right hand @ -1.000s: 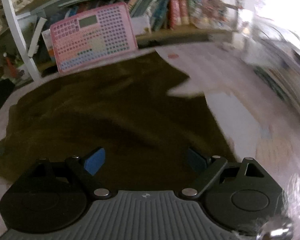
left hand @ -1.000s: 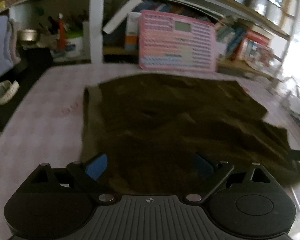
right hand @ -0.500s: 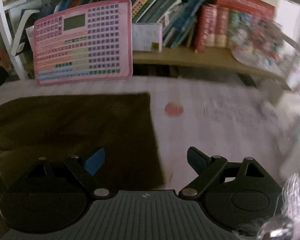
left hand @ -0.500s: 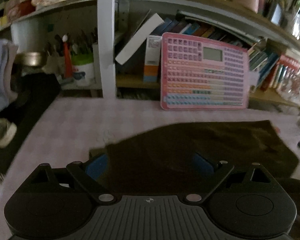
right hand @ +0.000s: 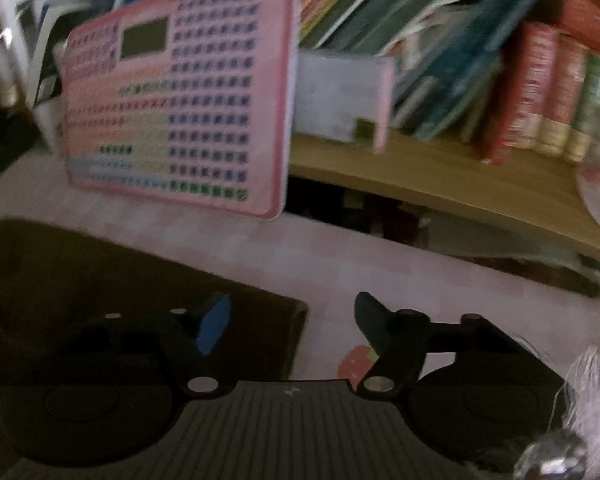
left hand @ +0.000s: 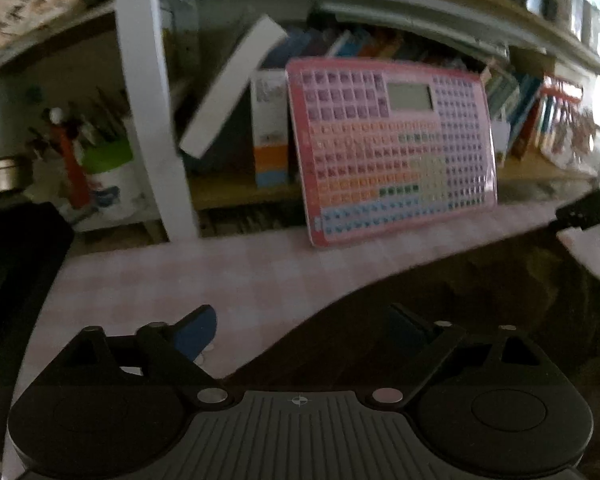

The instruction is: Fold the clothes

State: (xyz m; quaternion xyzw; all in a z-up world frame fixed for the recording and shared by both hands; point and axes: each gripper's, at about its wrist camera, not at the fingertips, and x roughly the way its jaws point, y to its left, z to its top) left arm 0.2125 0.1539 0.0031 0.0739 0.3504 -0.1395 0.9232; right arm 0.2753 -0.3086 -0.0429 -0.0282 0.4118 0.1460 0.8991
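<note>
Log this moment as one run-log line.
task: fold clothes | left gripper: open, over dark brown garment edge | right gripper: open, straddling garment corner | garment: lying on pink checked tablecloth | grasp: none

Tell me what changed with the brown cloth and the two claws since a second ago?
Both claws went forward, toward the shelf. The brown cloth filled each view a second ago; now each claw sits at its far edge, the left claw over the left end and the right claw over the right corner. Both stayed open and took hold of nothing. The pink board kept leaning against the shelf.
</note>
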